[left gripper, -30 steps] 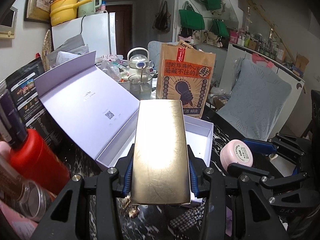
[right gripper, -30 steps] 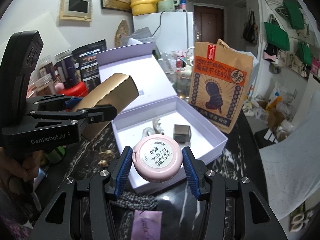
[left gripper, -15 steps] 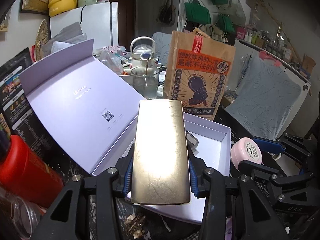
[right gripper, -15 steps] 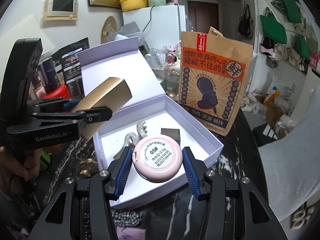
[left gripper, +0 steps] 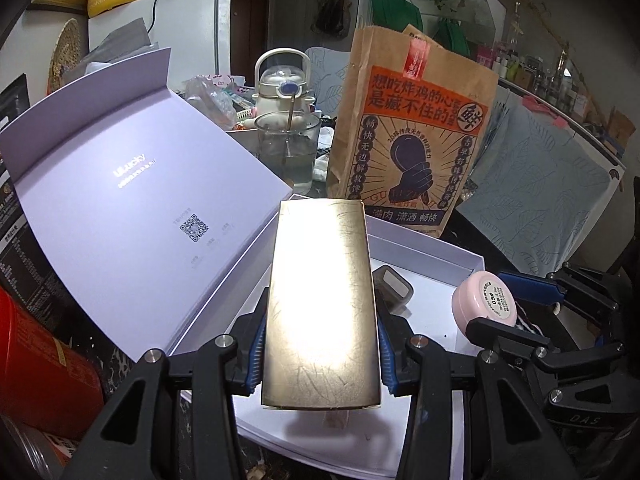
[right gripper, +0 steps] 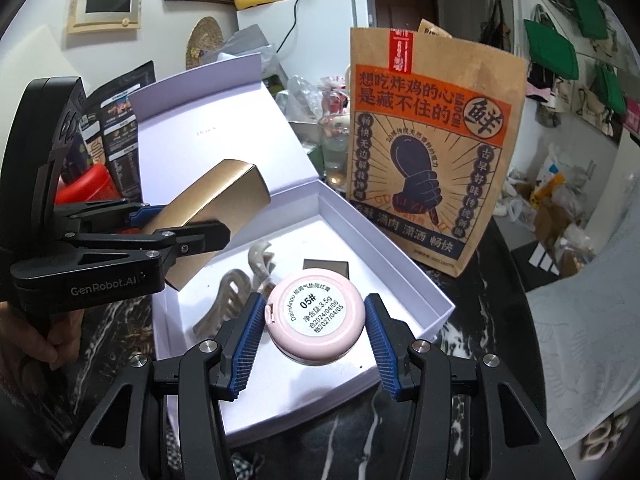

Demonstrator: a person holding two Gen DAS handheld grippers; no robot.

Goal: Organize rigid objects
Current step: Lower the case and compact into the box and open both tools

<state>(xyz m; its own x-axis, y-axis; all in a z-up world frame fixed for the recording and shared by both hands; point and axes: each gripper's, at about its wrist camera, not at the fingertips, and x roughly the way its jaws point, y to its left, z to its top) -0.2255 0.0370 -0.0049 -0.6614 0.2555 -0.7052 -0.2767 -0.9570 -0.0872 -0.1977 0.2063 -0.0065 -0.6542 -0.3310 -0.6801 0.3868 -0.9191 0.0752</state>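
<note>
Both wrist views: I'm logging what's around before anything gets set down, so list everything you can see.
gold box: 1, gold, held over the gift box
pink compact: 1, pink, held above the gift box
gift box: 1, lavender-white, open on the dark table
hair claw: 1, beige, inside the gift box
small dark box: 1, inside the gift box
paper bag: 1, brown and orange, behind the gift box
glass: 1, clear, left of the paper bag
red canister: 1, far left
left gripper: black, blue pads
right gripper: black, blue pads
</note>
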